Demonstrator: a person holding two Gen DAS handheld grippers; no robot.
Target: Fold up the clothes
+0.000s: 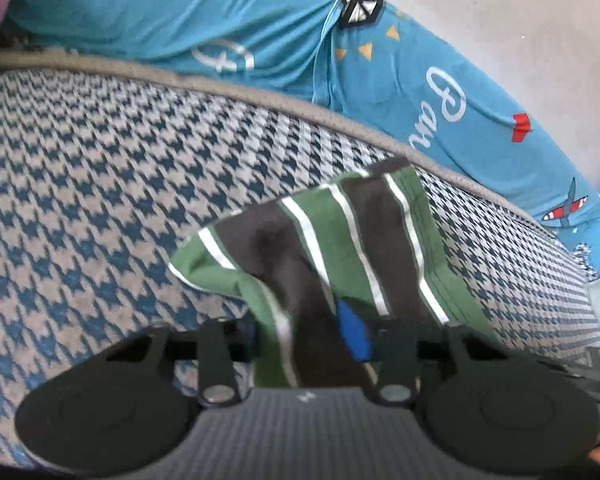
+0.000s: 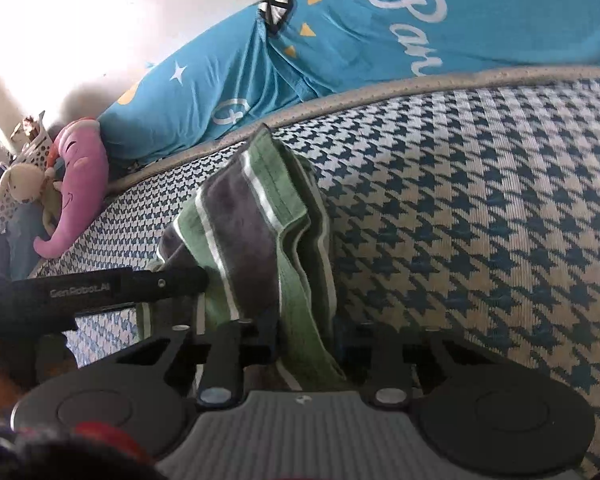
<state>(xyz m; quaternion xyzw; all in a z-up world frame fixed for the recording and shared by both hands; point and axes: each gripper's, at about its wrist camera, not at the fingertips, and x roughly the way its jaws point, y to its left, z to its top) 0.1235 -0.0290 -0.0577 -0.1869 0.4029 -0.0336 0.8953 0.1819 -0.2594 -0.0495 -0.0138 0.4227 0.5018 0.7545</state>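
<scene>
Where the left wrist view looks forward, the left gripper (image 1: 312,340) is clamped on a striped cloth (image 1: 324,248) of green, dark grey and white bands; a blue finger pad (image 1: 354,334) shows against the fabric on the right of the pinch. From the jaws the cloth fans out toward the far side, raised above a houndstooth mat (image 1: 100,184) in blue and cream that fills the near and left ground. A grey piped edge (image 1: 260,94) bounds the mat on its far side, and beyond it lies a turquoise printed sheet (image 1: 260,20) bearing stars, triangles and white script, with a pale wall farther right. Seen from the right wrist view, the right gripper (image 2: 306,340) is likewise closed on the striped cloth (image 2: 252,232), which rises from between its fingers in several doubled layers toward the far piped edge (image 2: 380,94). The left gripper (image 2: 188,278) enters from the left as a dark lettered bar whose tip meets the cloth's left margin. The houndstooth mat (image 2: 480,220) spreads to the right, the turquoise sheet (image 2: 340,40) lies far, and a pink plush toy (image 2: 80,176) with a cream plush animal (image 2: 20,184) rests at far left.
</scene>
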